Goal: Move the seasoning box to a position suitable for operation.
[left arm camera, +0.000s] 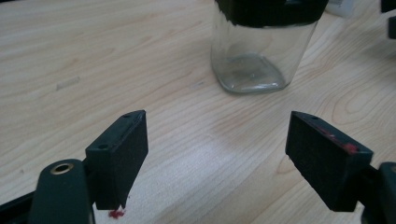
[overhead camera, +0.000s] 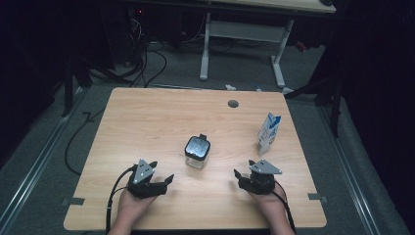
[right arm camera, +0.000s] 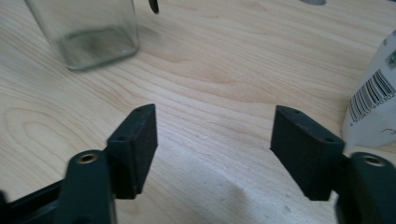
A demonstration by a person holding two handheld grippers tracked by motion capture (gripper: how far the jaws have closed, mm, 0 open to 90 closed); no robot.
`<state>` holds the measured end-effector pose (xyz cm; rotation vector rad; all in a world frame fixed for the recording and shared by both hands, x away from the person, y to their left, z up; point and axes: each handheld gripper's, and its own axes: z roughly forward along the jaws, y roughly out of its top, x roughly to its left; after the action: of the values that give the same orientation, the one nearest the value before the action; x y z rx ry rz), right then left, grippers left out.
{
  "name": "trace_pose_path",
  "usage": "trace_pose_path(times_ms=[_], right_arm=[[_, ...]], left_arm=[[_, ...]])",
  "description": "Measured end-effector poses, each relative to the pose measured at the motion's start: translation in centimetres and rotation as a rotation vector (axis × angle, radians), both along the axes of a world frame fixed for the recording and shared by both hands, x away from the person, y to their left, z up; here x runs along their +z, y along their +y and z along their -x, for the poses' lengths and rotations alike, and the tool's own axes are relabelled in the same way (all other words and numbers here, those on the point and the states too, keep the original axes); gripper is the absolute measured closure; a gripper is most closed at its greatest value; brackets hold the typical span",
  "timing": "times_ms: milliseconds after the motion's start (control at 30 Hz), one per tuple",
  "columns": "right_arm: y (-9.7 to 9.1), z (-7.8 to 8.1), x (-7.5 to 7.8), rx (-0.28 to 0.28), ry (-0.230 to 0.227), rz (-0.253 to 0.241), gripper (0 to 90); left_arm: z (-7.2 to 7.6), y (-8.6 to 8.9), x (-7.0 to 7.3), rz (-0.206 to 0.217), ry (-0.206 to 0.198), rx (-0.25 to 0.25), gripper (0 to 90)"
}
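a: two forearms at the near edge of the pale wooden table (overhead camera: 147,112), the left black two-jaw gripper (overhead camera: 157,182) and the right black two-jaw gripper (overhead camera: 243,175) both resting low, jaws spread wide, nothing between them.

b: and between them, a little further in, the square clear glass jar with a black clip lid (overhead camera: 197,152), upright, apart from both tools.

a: in the left gripper view the glass jar (left arm camera: 254,51) stands just ahead and right of centre. an off-line approach would likely clip a corner and skid it on the smooth wood.

b: glass walls look slippery too; a shallow pinch could let it twist out.

a: the white and blue carton (overhead camera: 268,133) stands near the right gripper. a wide swing there could topple it.
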<state>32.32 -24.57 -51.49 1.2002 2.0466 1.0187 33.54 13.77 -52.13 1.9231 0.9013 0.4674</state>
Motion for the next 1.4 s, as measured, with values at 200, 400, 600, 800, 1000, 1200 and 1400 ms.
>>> trace_pose_path(times_ms=[200,400,600,800,1000,1200,1400], right_arm=[[-0.9,0.3,-0.1,0.017,0.020,-0.068,31.1],[-1.6,0.2,-0.2,0.015,0.051,-0.149,28.8],[-1.4,0.0,-0.5,0.029,0.042,-0.125,29.4],[-1.2,0.1,-0.7,0.036,0.047,-0.114,27.7],[-0.8,-0.1,-0.8,0.055,0.056,-0.111,25.1],[-0.5,-0.2,-0.8,0.075,0.056,-0.101,23.6],[-0.4,-0.3,-0.8,0.094,0.067,-0.120,21.4]], left_arm=[[0.3,-0.1,0.1,0.012,0.007,-0.001,28.0],[0.0,0.1,0.1,0.017,-0.002,0.029,33.2],[-0.1,-0.2,-0.1,-0.028,-0.005,0.035,32.4],[-0.4,-0.5,-0.2,-0.014,0.009,0.016,38.7],[-0.6,-1.1,-0.3,-0.034,-0.001,0.031,46.1],[-1.1,-1.4,-0.4,-0.019,0.031,0.052,46.3],[-1.7,-1.4,-0.3,-0.021,0.038,0.054,46.6]])
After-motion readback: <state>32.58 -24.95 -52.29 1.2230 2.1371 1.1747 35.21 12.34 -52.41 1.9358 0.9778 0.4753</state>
